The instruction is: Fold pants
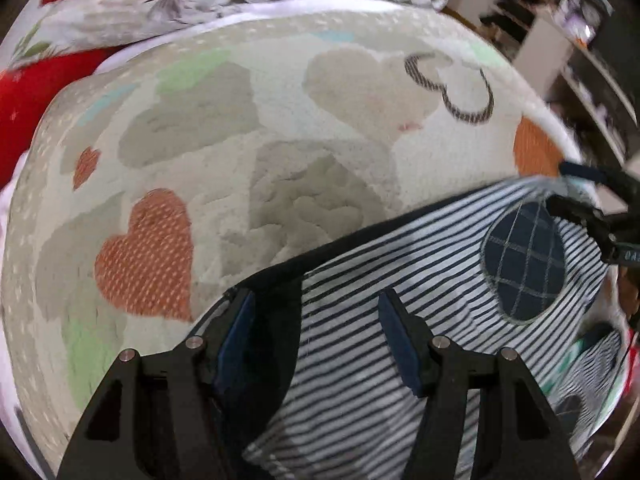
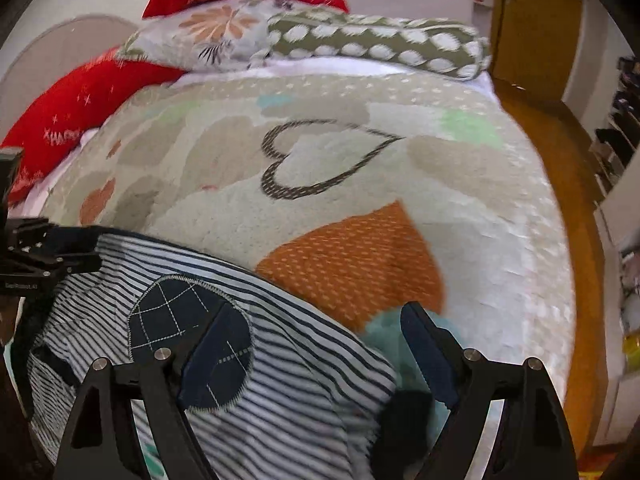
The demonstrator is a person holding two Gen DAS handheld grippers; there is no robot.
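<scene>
Striped pants (image 1: 400, 300) spread on heart-print bed blanket (image 1: 240, 160); left gripper (image 1: 316, 340) and right gripper (image 2: 320, 344) jaws apart over the fabric, likely ready to pinch an edge for folding.

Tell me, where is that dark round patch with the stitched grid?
The dark navy round patch sits on the striped pants on the heart-print blanket, just behind the right gripper's left finger; it shows far right in the left wrist view.
</scene>
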